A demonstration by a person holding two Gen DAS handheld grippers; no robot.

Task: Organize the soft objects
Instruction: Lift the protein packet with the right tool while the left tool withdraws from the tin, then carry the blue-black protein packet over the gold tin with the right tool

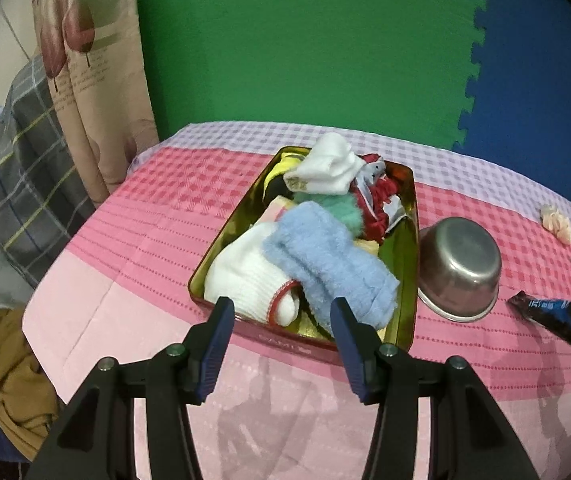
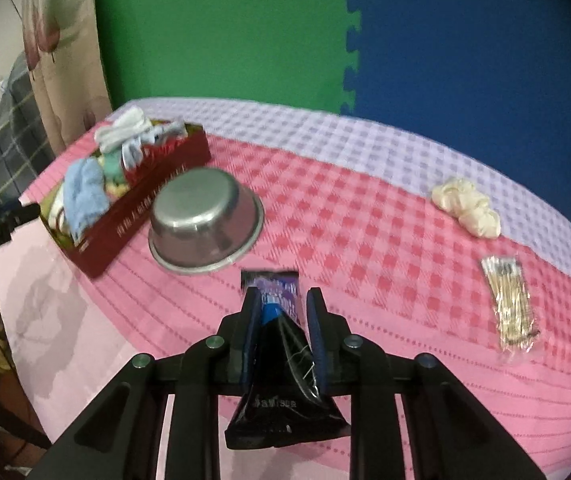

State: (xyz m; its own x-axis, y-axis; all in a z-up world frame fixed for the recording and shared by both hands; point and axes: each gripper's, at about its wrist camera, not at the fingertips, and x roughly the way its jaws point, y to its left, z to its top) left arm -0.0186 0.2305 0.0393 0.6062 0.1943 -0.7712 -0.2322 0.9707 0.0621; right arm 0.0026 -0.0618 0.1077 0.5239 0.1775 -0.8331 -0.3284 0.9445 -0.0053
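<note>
Gripping a dark packet point(image 2: 281, 360), right gripper point(image 2: 283, 300) jaws nearly closed

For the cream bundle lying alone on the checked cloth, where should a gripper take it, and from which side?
Probably from above, across the narrow middle of the cream bundle. It lies long and lumpy on the tablecloth, clear of the stick packet, so jaws spanning its short width should close fully on the soft mass.

Inverted steel bowl point(image 2: 205, 220) sits on pink checked tablecloth point(image 2: 365, 208); toothpick packet point(image 2: 509, 304) lies well apart; green point(image 1: 305, 40) and blue foam mats point(image 2: 465, 40) behind.
</note>
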